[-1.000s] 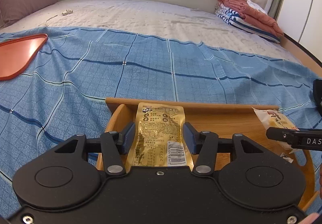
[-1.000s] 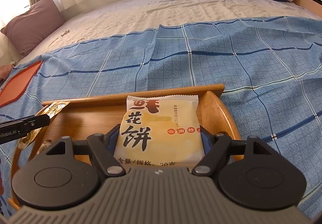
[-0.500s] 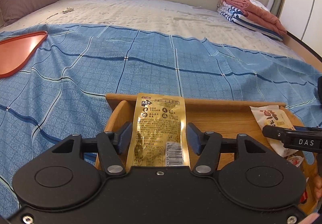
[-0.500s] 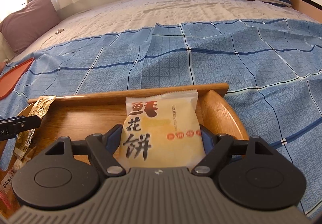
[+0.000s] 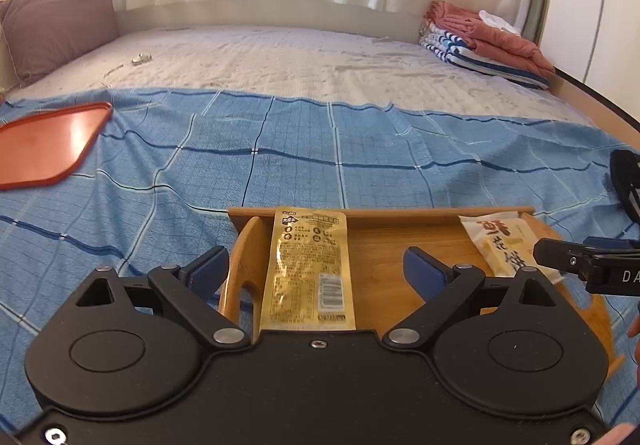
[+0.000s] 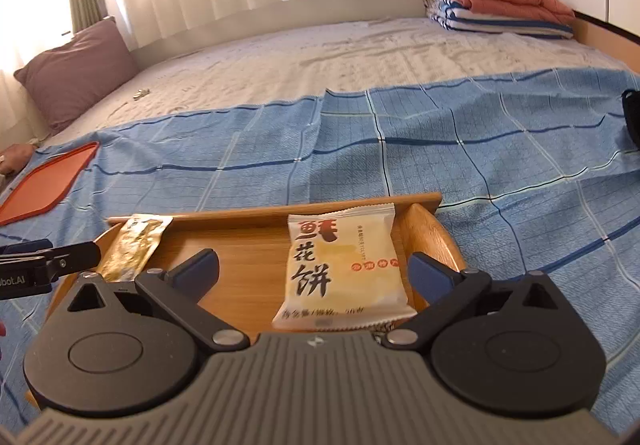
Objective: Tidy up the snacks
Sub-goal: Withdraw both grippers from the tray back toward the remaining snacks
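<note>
A gold snack packet [image 5: 308, 269] leans against the back wall at the left end of a wooden tray [image 5: 400, 241]. My left gripper [image 5: 316, 265] is open around it, its blue pads apart from it. A pale flower-cake packet [image 6: 344, 269] leans at the right end of the same tray [image 6: 240, 245]. My right gripper [image 6: 314, 271] is open, and the packet lies by its right pad. Each view shows the other packet and the other gripper's finger: the cake packet [image 5: 500, 245] in the left wrist view, the gold packet [image 6: 136, 249] in the right wrist view.
The tray rests on a blue checked cloth [image 5: 320, 149] over a bed. An orange-red flat tray [image 5: 44, 145] lies at the far left. A pillow [image 5: 56, 25] and folded blankets [image 5: 488, 41] sit at the back. A dark object [image 5: 628, 181] lies at the right edge.
Both grippers have opened and let go of their packets. The packets now lean in the wooden tray. Both cameras have drawn back and tilted up.
</note>
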`<move>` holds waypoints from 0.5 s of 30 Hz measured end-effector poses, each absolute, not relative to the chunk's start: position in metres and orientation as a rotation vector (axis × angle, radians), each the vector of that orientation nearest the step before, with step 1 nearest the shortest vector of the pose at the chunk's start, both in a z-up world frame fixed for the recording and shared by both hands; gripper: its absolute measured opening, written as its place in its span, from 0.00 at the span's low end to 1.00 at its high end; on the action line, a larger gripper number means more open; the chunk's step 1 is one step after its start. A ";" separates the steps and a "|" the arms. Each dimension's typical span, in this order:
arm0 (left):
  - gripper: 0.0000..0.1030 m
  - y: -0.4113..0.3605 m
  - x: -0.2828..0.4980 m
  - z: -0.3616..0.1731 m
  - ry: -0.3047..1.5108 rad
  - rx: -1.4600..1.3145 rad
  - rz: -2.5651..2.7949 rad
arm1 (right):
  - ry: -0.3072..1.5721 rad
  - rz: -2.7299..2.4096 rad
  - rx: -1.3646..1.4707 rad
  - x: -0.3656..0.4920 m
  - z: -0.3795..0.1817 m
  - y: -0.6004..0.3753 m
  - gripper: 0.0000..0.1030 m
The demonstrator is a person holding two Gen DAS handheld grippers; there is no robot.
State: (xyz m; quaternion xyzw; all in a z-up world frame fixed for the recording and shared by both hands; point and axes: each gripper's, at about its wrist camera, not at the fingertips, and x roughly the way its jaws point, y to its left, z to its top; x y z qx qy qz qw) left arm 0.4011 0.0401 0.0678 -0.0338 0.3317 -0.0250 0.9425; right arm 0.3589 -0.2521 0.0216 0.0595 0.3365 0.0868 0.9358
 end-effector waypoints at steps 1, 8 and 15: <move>0.92 0.040 0.392 0.073 0.668 -0.064 -0.056 | 0.681 0.183 0.116 0.352 0.025 -0.251 1.00; 0.93 0.033 0.332 0.089 0.648 -0.003 -0.070 | 0.633 0.223 0.071 0.296 0.051 -0.244 1.00; 0.93 0.037 0.272 0.102 0.628 -0.002 -0.100 | 0.593 0.261 0.061 0.247 0.066 -0.236 1.00</move>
